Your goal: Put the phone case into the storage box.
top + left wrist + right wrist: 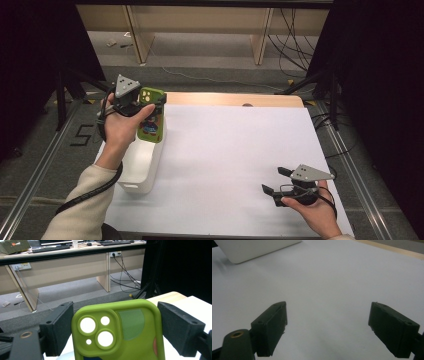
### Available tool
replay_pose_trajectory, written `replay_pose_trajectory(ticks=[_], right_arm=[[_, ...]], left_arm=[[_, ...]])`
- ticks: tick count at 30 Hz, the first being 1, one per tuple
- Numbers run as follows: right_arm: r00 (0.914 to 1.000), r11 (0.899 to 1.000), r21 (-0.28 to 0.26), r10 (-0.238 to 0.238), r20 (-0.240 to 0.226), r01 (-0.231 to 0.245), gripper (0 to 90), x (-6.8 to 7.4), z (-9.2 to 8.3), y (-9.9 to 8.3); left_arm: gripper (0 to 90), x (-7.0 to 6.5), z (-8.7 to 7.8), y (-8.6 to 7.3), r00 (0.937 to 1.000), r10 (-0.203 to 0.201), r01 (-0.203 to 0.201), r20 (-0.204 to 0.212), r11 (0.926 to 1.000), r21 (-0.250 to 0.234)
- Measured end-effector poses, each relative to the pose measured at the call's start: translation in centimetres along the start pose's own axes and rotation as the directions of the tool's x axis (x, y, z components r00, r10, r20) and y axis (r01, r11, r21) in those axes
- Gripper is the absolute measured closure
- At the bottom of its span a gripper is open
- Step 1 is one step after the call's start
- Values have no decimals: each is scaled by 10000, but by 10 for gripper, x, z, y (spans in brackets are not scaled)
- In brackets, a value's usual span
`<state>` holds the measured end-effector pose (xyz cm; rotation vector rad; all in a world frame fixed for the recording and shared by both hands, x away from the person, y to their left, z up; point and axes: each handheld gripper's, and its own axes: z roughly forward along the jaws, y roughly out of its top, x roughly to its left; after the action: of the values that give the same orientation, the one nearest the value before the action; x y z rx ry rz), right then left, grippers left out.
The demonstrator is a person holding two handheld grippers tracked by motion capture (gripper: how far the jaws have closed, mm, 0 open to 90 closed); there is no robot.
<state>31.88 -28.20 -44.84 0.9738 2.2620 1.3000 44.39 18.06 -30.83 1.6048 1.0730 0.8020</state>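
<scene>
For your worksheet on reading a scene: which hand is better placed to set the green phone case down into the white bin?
Left. Its tongs grip the green phone case directly above the white bin; the right tongs sit open and empty across the table.

Left gripper [145,102]: black body, grey three-cornered plate on top with small dark dots, thick black ribbed cable trailing along the forearm. Cream knit sleeve [82,205] on that arm. Right gripper [275,181]: same black build, same grey plate, thin black wires looped at the body. Jaws are matte black blocks with small screw holes; brass-coloured bushing at lower left.
</scene>
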Motion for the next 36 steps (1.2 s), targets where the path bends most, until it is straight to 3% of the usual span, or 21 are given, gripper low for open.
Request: replay_pose_trajectory(ticks=[36], right_arm=[[10000,10000,12,10,8,-10,164,0,0,0]], left_arm=[[163,16,4,-1,9989,-41,42,-471,10000,8]])
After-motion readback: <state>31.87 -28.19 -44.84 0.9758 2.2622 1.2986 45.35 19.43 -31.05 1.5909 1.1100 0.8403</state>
